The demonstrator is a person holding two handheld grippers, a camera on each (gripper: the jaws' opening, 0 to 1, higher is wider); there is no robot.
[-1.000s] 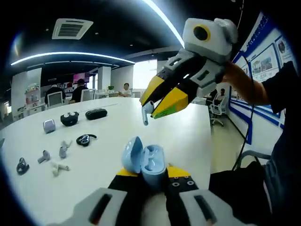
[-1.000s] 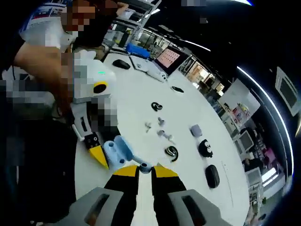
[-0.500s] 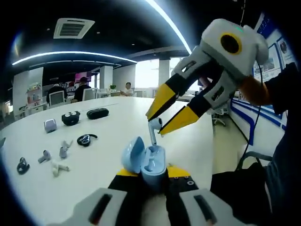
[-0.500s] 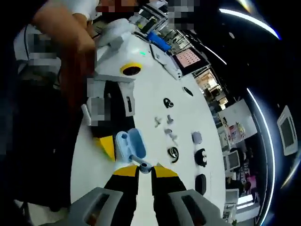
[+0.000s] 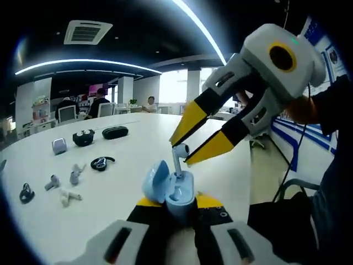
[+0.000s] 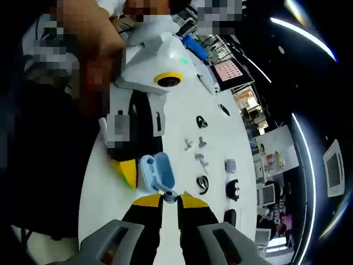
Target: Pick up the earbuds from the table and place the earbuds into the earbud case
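My left gripper [image 5: 177,205] is shut on a light blue earbud case [image 5: 175,193] whose lid stands open to the left. My right gripper [image 5: 180,152] comes in from the upper right, shut on a light blue earbud [image 5: 177,160]. The earbud's stem points down into the case's well. In the right gripper view the same earbud [image 6: 170,194] sits between my right gripper's [image 6: 170,200] yellow tips. Just beyond it is the open case [image 6: 157,171], with the left gripper [image 6: 149,80] behind.
On the white table [image 5: 132,149] to the left lie a grey case [image 5: 58,146], a black case with eyes [image 5: 83,137], a black oval case [image 5: 115,132], a black ear-hook bud [image 5: 100,163] and several loose grey, white and black buds [image 5: 69,196]. People sit at the far end.
The right gripper has carried the earbud down from above the case until its stem enters the open case. The left gripper and case have stayed still.
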